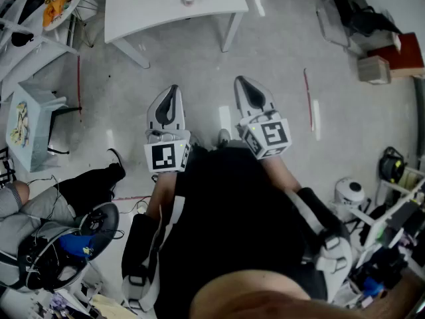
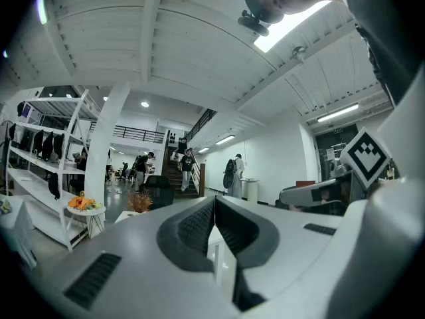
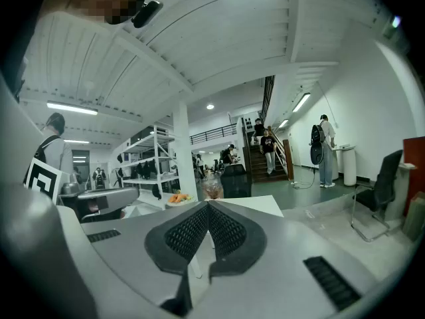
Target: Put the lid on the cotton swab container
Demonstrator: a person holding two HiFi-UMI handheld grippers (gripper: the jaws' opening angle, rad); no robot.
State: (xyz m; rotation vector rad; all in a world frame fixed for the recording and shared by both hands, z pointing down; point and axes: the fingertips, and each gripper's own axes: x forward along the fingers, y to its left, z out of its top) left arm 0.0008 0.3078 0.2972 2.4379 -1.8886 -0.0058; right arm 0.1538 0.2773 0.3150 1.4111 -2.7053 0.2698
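Both grippers are held side by side at waist height over the grey floor, pointing toward a white table (image 1: 133, 12). My left gripper (image 1: 172, 89) is shut with nothing between its jaws; in the left gripper view its pads (image 2: 199, 224) meet with nothing in them. My right gripper (image 1: 240, 81) is also shut and empty, its pads (image 3: 226, 230) pressed together. A small round object (image 1: 190, 0) sits on the white table, too small to identify. I cannot make out a lid or a cotton swab container in any view.
A round table with orange items (image 1: 58, 5) and a light blue side table (image 1: 26, 115) stand at the left. A seated person (image 1: 40, 211) is at the lower left. A chair (image 1: 358, 18) and a box (image 1: 373, 68) stand at the upper right, with equipment (image 1: 392, 231) at the right edge.
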